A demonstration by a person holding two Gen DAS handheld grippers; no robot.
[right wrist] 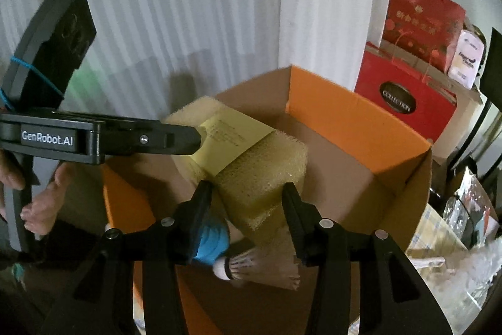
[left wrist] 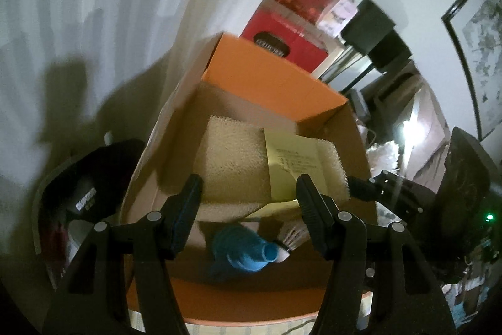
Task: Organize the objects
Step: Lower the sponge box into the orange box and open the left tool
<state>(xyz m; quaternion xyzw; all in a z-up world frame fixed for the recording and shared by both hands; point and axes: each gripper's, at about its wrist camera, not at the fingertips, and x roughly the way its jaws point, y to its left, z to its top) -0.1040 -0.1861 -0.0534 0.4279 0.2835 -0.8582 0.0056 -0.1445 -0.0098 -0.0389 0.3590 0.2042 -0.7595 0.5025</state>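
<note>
An open cardboard box with orange flaps holds a tan foam block wrapped in a yellow paper label. Below it lie a blue funnel-shaped object and a white shuttlecock. My left gripper is open above the box, over the foam block; it also shows from the side in the right wrist view, its tip at the label. My right gripper is open with its fingers either side of the foam block's near end.
Red gift bags stand behind the box against a white wall. A black item with white lettering lies left of the box. Black boxes and clutter fill the right side.
</note>
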